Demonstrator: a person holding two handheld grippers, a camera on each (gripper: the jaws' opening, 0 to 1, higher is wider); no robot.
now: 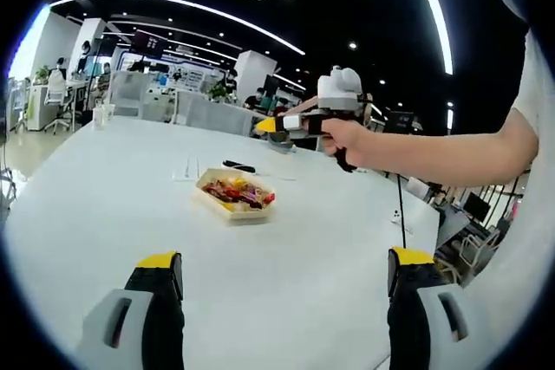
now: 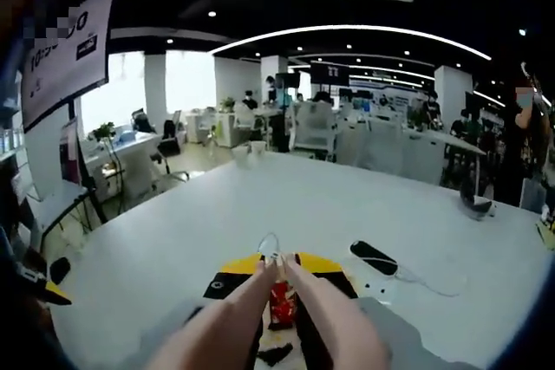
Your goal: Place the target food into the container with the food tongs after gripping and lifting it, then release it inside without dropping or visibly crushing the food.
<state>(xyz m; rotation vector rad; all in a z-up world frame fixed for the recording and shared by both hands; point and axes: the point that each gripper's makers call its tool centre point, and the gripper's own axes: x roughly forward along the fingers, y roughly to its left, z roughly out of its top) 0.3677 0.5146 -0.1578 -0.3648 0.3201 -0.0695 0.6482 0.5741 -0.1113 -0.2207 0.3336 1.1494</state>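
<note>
The left gripper (image 1: 282, 276) hangs over the white tabletop (image 1: 104, 205) with its yellow-tipped jaws spread wide and nothing between them. Ahead sits a shallow cream container (image 1: 236, 196) of mixed red, yellow and dark food. Above it a hand (image 1: 351, 140) holds the right gripper (image 1: 267, 125).

In the right gripper view, that gripper (image 2: 279, 268) has its jaws closed on pale food tongs (image 2: 282, 301), which pinch a red food piece (image 2: 282, 302). A black remote (image 2: 374, 258) lies nearby. The hanging sign's (image 2: 65, 45) writing is too blurred to read.
</note>
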